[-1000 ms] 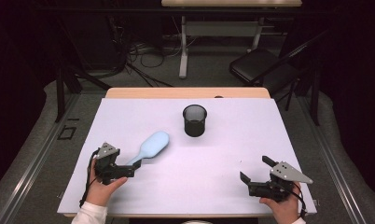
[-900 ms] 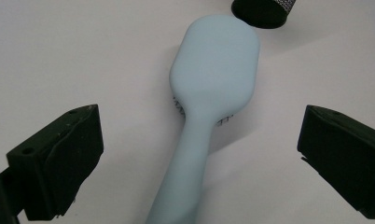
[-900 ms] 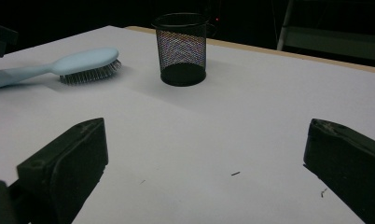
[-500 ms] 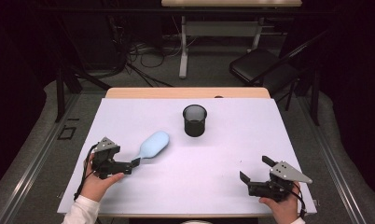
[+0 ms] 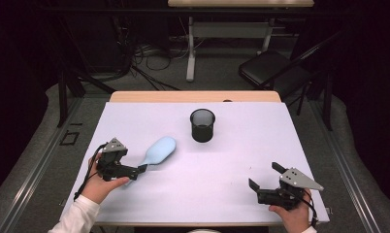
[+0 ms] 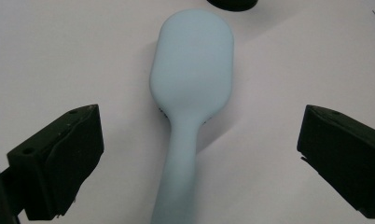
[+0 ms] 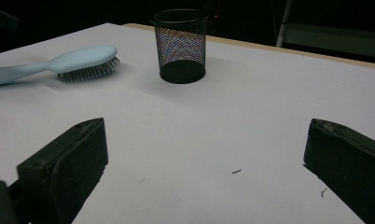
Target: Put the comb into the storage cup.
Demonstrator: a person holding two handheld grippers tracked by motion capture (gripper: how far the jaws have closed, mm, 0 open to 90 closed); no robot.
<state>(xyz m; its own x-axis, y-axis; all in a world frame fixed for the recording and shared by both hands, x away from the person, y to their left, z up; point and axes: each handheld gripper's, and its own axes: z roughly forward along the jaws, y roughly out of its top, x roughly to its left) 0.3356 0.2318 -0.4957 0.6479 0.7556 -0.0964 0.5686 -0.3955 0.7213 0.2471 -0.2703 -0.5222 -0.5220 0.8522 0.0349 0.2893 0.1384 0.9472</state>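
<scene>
The pale blue hairbrush point(image 5: 156, 151) lies bristles-down on the near left of the surface point(image 5: 241, 160) — light, stiff, probably smooth plastic. The left hand-held gripper point(image 6: 195, 149), jaws spread, straddles its narrow handle — the best hold.

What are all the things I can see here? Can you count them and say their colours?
pale blue plastic hairbrush: 1, pale blue, lying bristles down at the table's left, handle between the left gripper's open jaws
black wire-mesh cup: 1, black, upright, middle far part of the table
white-topped table: 1, white with a wooden far edge
black folding chair: 1, black, on the floor beyond the table
left gripper: 1, black, at the brush handle
right gripper: 1, black, open, near right corner
</scene>
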